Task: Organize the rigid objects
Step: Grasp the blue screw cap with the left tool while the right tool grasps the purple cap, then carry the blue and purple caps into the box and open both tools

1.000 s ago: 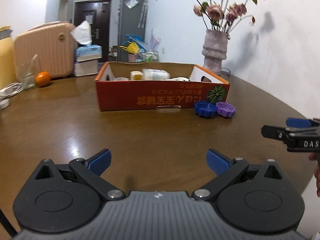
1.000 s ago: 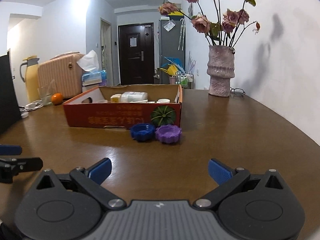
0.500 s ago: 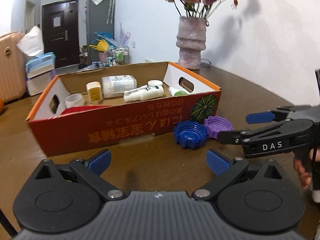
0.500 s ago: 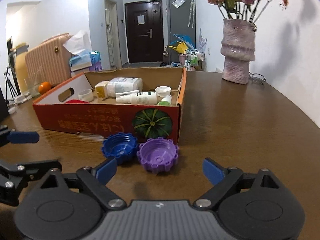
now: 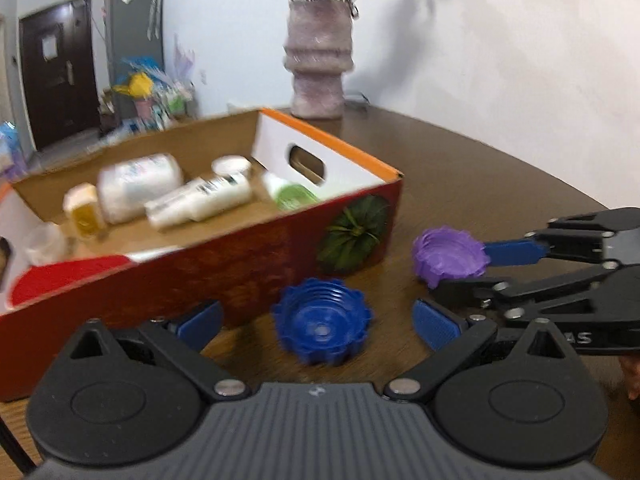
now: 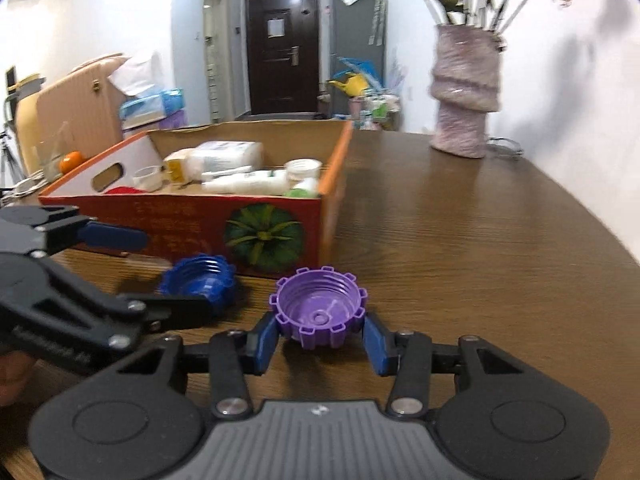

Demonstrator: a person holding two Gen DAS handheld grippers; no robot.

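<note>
The purple ridged plastic screw cap (image 6: 319, 312) lies open side up on the brown wood-grain tabletop (image 6: 460, 240), just in front of the red-and-orange cardboard box (image 6: 192, 220) with the green pumpkin print. The right tool (image 6: 319, 338) has its two blue pads on either side of the cap and its jaws are closing; the pads look at or very near the cap's notched rim, though a firm press is not yet plain. To do this well, the pads should meet the rim on opposite sides, low on the wall, so the shallow cap does not tip or squirt out; the raised teeth give some bite, but hard plastic is slippery.

The blue ridged plastic screw cap (image 5: 322, 322), the same toothed shape with threads visible inside, lies just beside the box wall, between the spread blue pads of the left tool (image 5: 316, 320), which stands wide open and holds nothing. It should centre itself before closing.

Inside the box lie white plastic bottles (image 5: 200, 200) and small jars, smooth and rounded, with room near the front wall, a likely place for both caps.
</note>
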